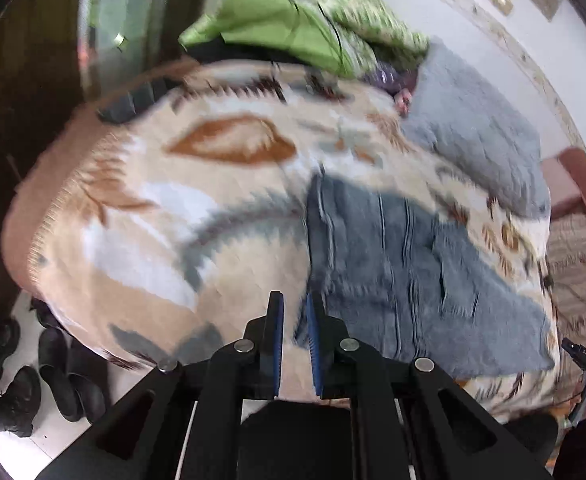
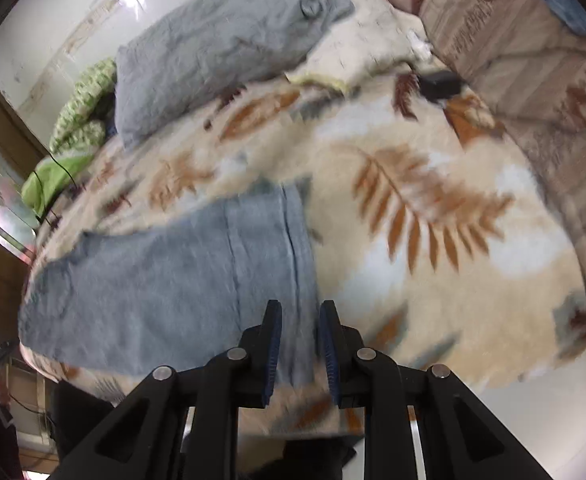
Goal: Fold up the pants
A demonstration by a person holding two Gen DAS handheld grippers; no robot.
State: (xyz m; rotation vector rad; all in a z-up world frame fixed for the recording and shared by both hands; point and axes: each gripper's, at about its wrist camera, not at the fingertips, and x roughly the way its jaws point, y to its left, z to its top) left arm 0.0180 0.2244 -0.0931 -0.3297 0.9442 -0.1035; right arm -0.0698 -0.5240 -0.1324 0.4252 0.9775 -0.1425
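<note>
pants point(image 1: 393, 264) flat on blanket point(image 1: 213, 216), pillow point(image 1: 473, 128) behind

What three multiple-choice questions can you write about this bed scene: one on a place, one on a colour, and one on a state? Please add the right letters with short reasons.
1. Where do the pants lie?
A. on the floor
B. on the leaf-patterned blanket
C. on a chair

2. What colour are the pants?
A. grey-blue
B. red
C. yellow

3. In what state are the pants?
A. rolled into a ball
B. hanging in the air
C. laid out flat

Answers:
1 B, since the blanket's leaf pattern shows around the pants in both wrist views.
2 A, since the cloth looks grey-blue in both views.
3 C, since the cloth rests flat on the bed, with only small creases.
</note>
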